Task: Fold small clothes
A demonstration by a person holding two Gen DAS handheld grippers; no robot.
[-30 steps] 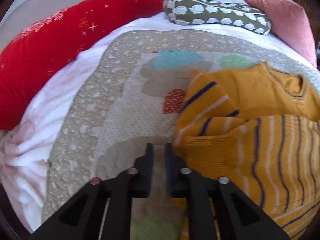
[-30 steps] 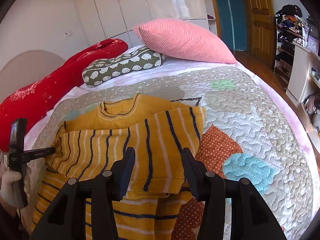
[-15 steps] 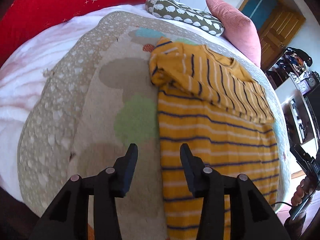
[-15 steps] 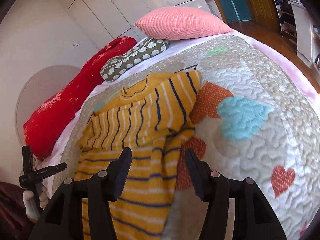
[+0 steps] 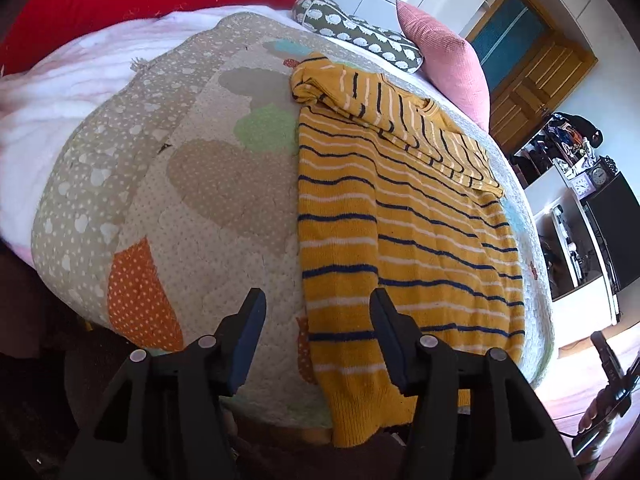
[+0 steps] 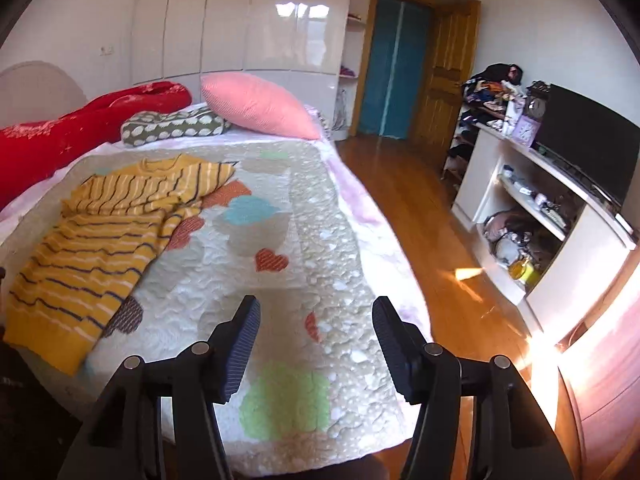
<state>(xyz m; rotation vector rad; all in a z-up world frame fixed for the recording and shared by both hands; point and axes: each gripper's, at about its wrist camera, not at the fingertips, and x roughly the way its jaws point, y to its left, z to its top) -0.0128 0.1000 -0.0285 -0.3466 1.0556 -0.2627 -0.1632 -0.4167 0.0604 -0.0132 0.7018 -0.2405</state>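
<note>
A small yellow sweater with navy and white stripes lies flat on the quilt, its sleeves folded across the chest. Its hem hangs a little over the bed's near edge. It also shows in the right wrist view, at the left. My left gripper is open and empty, above the bed's near edge by the sweater's lower left corner. My right gripper is open and empty, above bare quilt to the right of the sweater.
The patchwork quilt covers the bed. A red bolster, a green patterned cushion and a pink pillow lie at the head. Wooden floor and a white TV cabinet are to the right.
Both grippers have pulled back from the sweater toward the foot of the bed. The left gripper has opened wide. The right gripper has swung right, off the sweater.
</note>
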